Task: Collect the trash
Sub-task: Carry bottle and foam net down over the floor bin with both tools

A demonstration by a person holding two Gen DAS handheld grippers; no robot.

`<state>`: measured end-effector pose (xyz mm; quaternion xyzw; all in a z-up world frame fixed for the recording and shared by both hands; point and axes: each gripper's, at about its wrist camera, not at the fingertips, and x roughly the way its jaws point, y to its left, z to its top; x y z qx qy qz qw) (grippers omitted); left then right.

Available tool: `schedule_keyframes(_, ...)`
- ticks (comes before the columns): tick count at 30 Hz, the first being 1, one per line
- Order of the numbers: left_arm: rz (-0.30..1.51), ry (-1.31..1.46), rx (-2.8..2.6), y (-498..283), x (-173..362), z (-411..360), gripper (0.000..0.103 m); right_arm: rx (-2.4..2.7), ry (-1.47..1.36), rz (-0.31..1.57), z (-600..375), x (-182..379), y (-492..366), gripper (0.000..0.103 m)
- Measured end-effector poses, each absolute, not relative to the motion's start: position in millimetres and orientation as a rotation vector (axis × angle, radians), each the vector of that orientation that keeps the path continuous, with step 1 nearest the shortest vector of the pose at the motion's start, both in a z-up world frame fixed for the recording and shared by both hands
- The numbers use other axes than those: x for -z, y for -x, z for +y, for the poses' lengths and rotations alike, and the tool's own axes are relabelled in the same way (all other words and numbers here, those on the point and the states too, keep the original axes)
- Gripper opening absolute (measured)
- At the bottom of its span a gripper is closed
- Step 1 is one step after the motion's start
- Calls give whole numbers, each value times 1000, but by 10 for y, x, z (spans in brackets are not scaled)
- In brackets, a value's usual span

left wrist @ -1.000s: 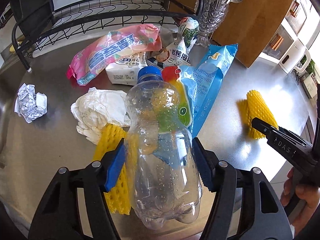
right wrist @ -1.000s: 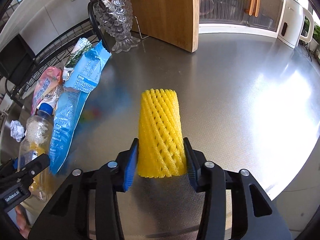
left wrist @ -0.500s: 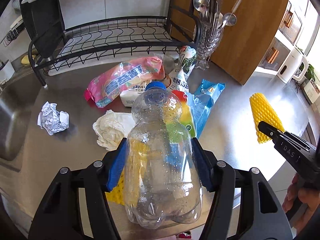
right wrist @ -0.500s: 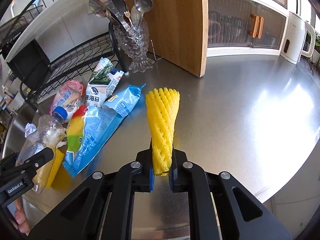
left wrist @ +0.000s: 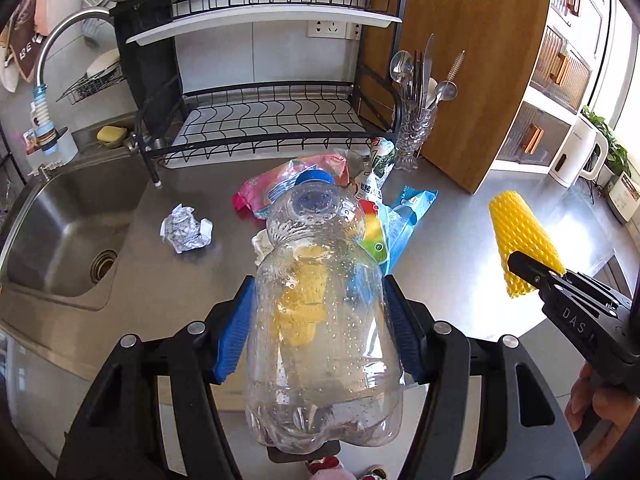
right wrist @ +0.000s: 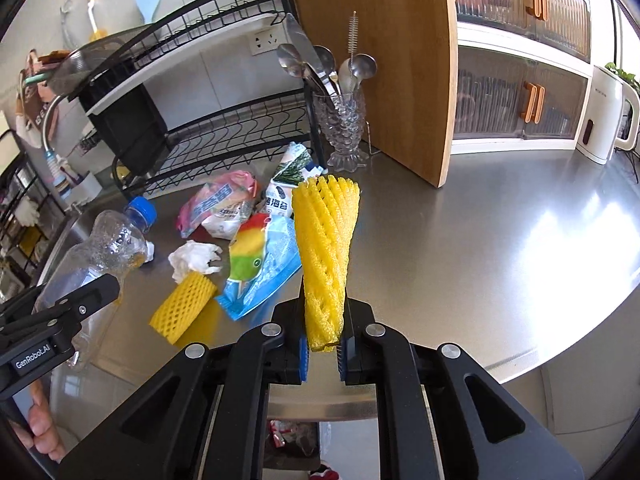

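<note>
Kitchen, stainless counter with a sink at far left and a black dish rack against the back wall. Left hand-held gripper: jaws spread wide, blue pads pressed on both sides of a clear plastic bottle with a blue cap, held off the counter, cap pointing away. Right hand-held gripper: jaws nearly closed, pinching the near end of a yellow foam net sleeve, sleeve squashed flat at the pads and flaring at the far end, lifted clear of the counter. On the counter between the two: second yellow foam sleeve, crumpled white tissue, blue snack bag, pink wrapper. Crumpled foil ball lies left, near the sink.
</note>
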<state>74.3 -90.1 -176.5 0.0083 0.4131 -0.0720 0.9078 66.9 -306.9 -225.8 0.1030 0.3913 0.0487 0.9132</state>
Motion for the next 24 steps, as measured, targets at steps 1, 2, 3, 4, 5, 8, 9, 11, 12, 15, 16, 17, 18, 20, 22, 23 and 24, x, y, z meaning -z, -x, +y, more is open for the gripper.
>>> schedule_keyframes(1,852,-14,138,-658,1762,-863,59,-112,-207,803,-3038,2243,-606,12)
schedule_keyframes(2,853,-10,128,-578,1765,-826,59,-124,-202,801,-3001,2232,-541,12)
schedule_keyframes(3,853,-6,118,-488,1768,-784,59,-139,-200,801,-2969,2225,-477,12)
schedule_keyframes(4,854,-2,107,-392,1775,-740,59,-152,-197,802,-2927,2218,-408,12)
schedule_keyframes(5,855,1,97,-299,1789,-700,59,-166,-193,804,-2888,2221,-343,12)
schedule_keyframes(8,870,18,64,-42,1868,-565,59,-211,-182,817,-2756,2262,-168,12)
schedule_keyframes(9,877,24,53,33,1907,-524,59,-225,-179,821,-2714,2288,-112,12)
schedule_keyframes(11,896,36,32,176,2001,-441,59,-251,-172,839,-2624,2360,-10,12)
schedule_keyframes(12,907,43,23,245,2052,-404,59,-265,-172,851,-2580,2405,37,12)
schedule_keyframes(15,936,61,1,432,2212,-299,59,-303,-160,885,-2421,2555,176,12)
schedule_keyframes(16,945,66,-4,481,2269,-271,59,-313,-154,897,-2371,2608,217,12)
schedule_keyframes(17,955,70,-11,526,2336,-242,59,-321,-150,907,-2323,2663,259,12)
schedule_keyframes(18,965,74,-15,563,2404,-214,59,-328,-147,919,-2279,2725,298,12)
schedule_keyframes(20,988,76,-20,635,2555,-175,59,-340,-148,943,-2212,2857,372,12)
schedule_keyframes(22,1011,69,-20,694,2731,-145,59,-349,-147,967,-2153,3000,434,12)
schedule_keyframes(23,1024,65,-20,710,2821,-138,59,-352,-147,979,-2132,3078,459,12)
schedule_keyframes(24,1038,64,-19,726,2923,-124,59,-353,-146,994,-2111,3159,475,12)
